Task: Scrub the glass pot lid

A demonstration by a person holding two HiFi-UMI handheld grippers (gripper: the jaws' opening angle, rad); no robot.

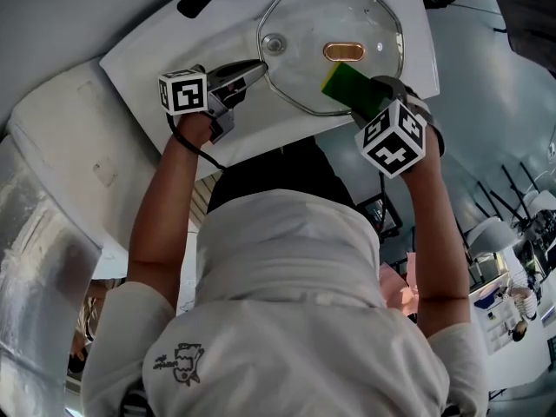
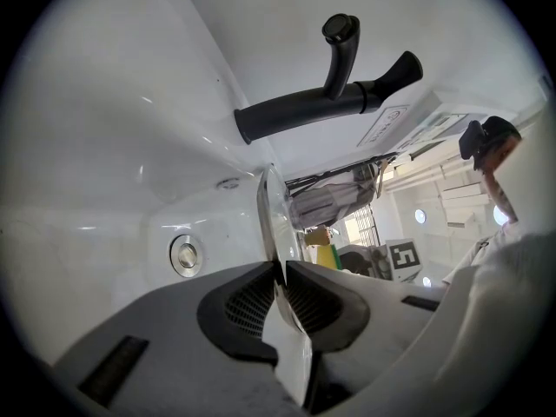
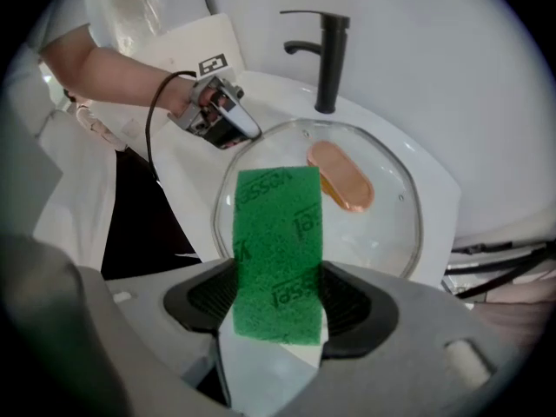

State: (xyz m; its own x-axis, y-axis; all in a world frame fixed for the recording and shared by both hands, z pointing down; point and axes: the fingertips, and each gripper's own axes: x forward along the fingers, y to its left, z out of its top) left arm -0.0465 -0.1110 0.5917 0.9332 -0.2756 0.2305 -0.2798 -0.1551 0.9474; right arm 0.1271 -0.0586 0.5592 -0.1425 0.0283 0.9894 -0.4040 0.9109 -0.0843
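Over the sink (image 1: 148, 55), the glass pot lid (image 1: 334, 46) is clamped edgewise in the left gripper (image 1: 259, 66), and a green scouring pad (image 3: 278, 250) is pinched in the right gripper (image 3: 278, 295).

**Glass lid and green pad over the sink**

The glass pot lid (image 1: 347, 20) (image 3: 382, 233) is sitting roughly flat over the white sink (image 1: 174, 46). It is clear and round with a metal rim, and its copper-coloured oval handle (image 1: 344, 51) is facing up. The left gripper (image 1: 259, 66) (image 2: 282, 272) is pinching its rim. The green scouring pad (image 1: 349, 92) (image 3: 278, 250), yellow-backed, is reaching over the lid's near edge and being clamped by the right gripper (image 3: 280, 276).
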